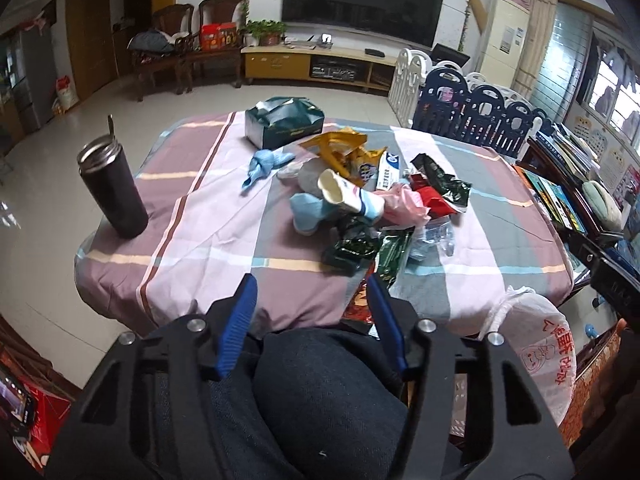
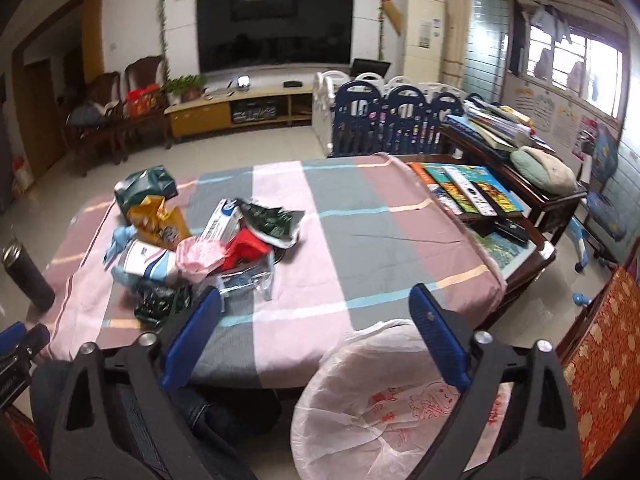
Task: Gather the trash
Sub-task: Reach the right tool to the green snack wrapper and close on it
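Crinkled foil and paper trash (image 1: 360, 196) sits heaped mid-worktop (image 1: 200, 216). Nearer than that heap, both hand-held grippers (left (image 1: 312, 296), right (image 2: 316, 308)) gape empty, while the white plastic bag-lined bin (image 2: 380, 408) waits below the edge, likely for catching scraps.

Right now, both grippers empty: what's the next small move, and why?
Probably ease the left gripper forward onto the dark green wrapper, the pile's nearest piece. Both grippers are open and hold nothing, and the bag-lined bin sits open under the right gripper, ready for a drop.
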Demonstrator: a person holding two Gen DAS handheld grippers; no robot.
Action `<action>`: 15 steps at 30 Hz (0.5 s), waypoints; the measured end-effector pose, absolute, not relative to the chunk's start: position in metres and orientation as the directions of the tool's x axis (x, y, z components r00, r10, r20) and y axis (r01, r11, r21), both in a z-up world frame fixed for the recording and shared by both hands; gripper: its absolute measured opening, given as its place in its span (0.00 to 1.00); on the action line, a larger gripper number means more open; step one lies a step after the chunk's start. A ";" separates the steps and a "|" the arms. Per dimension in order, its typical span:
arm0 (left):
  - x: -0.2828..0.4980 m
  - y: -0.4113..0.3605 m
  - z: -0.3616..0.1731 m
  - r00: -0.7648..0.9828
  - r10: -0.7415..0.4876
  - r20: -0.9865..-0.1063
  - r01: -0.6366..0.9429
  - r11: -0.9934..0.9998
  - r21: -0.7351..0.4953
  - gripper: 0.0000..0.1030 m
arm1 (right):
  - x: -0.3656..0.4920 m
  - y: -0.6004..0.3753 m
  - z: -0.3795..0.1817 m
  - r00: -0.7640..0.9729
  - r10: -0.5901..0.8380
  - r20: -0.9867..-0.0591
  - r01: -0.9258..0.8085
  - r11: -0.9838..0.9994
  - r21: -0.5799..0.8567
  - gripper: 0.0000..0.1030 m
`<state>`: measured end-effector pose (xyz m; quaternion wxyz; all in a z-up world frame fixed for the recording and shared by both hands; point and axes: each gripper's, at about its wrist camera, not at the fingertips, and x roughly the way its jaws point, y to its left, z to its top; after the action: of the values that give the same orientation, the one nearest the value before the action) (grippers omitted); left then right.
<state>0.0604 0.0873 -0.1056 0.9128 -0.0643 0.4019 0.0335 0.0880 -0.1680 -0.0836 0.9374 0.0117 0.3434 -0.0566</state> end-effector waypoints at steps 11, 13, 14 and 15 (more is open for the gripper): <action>0.068 0.108 -0.119 0.683 0.022 -0.730 -0.196 0.969 -0.154 0.56 | 0.119 -0.150 -0.105 0.721 -0.008 -0.693 0.035 0.999 0.025 0.52; 0.069 0.122 -0.120 0.681 0.055 -0.730 -0.259 0.951 -0.169 0.59 | 0.124 -0.147 -0.111 0.714 -0.022 -0.700 0.032 0.999 0.001 0.52; 0.069 0.128 -0.122 0.676 0.058 -0.735 -0.281 0.942 -0.183 0.59 | 0.127 -0.145 -0.115 0.710 -0.016 -0.704 0.018 1.000 -0.005 0.52; 0.070 0.137 -0.125 0.663 0.048 -0.747 -0.313 0.924 -0.219 0.59 | 0.132 -0.141 -0.121 0.700 -0.006 -0.714 -0.001 1.000 -0.009 0.52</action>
<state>0.0697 0.1367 -0.1247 0.8965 -0.1669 0.3979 0.1006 0.1319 -0.1409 -0.1208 0.9220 -0.0044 0.3872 -0.0016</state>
